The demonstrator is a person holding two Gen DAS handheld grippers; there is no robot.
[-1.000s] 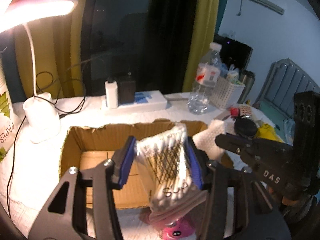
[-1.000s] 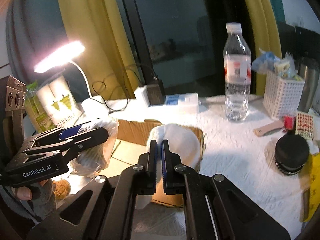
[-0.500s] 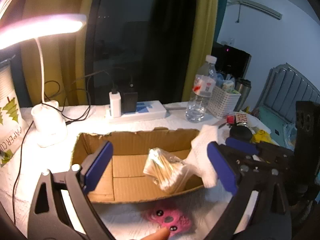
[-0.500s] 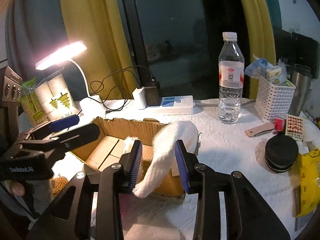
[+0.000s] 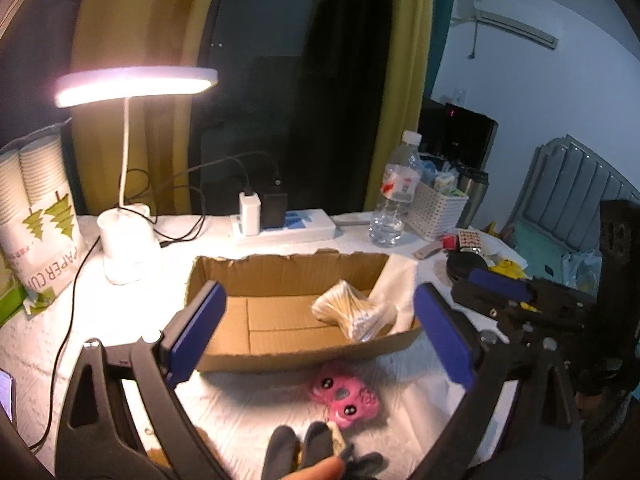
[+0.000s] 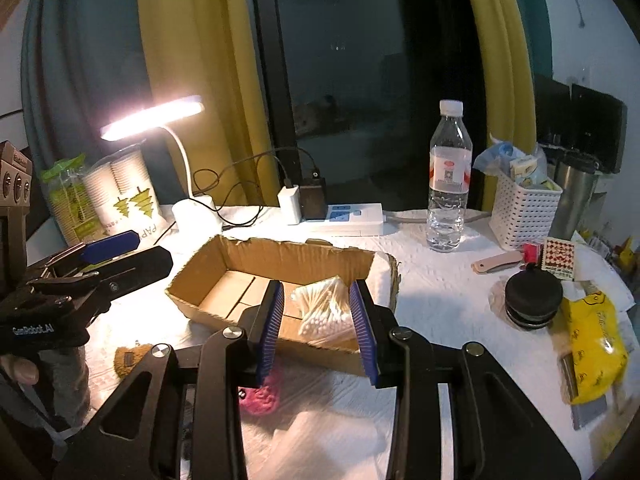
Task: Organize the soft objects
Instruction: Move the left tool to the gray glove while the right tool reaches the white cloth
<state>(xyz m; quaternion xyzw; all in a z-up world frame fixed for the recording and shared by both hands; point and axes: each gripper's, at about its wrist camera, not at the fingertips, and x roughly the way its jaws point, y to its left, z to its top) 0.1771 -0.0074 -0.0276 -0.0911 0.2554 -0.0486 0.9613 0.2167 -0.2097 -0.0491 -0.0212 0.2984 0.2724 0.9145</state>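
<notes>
now that both have let go, the left gripper (image 5: 318, 332) and right gripper (image 6: 318, 328) gape empty, leaving the cotton swab bag (image 5: 352, 312) and white cloth (image 5: 396, 284) inside the cardboard box (image 5: 280, 268); the pink toy (image 5: 344, 396) waits outside.

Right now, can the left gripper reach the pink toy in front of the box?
Probably yes. The left gripper is open and empty, and the pink toy lies uncovered on the white cloth, just below its fingers, outside the cardboard box.
</notes>
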